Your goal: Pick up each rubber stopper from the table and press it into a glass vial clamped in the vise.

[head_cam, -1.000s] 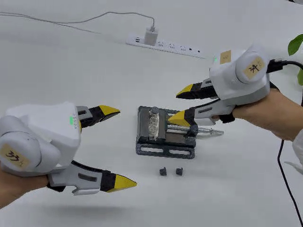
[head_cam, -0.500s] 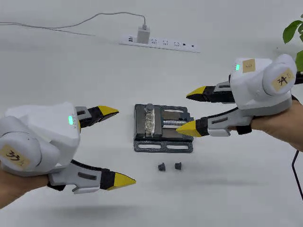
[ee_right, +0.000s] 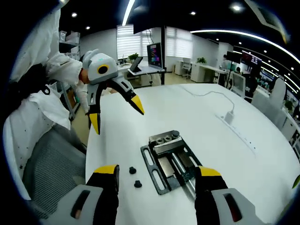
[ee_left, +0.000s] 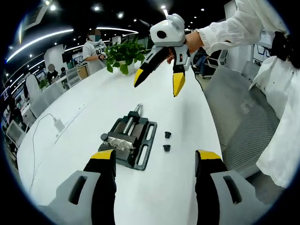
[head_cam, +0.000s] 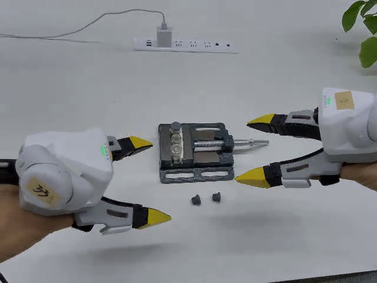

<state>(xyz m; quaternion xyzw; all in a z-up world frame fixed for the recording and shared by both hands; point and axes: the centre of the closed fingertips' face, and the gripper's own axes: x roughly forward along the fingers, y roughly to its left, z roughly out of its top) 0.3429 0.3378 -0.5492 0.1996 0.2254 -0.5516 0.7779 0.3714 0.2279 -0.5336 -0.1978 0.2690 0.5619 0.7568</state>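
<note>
A: Your left gripper (head_cam: 158, 180) sits at the lower left of the head view, jaws spread wide, nothing between the yellow tips. It hangs above the white table (head_cam: 88, 88).

B: Your right gripper (head_cam: 244, 150) comes in from the right edge at mid-height. Its jaws are wide apart too, and empty.

A: Between your two grippers, at the centre of the frame, the vise (head_cam: 203, 173) stands on the table. Its screw handle points right, and its end lies between your right gripper's tips.

B: The glass vials (head_cam: 175, 145) are clamped in a row in the vise jaws, toward its left side. The one nearest the top of the frame has a dark grey top.

A: The two rubber stoppers (head_cam: 195, 200) lie just below the vise, side by side but apart — neither gripper touches them.

B: Farther out, a power strip (head_cam: 200, 45) with a plugged-in charger lies along the top of the frame, and plant leaves (head_cam: 364, 32) show in the upper right corner.
</note>
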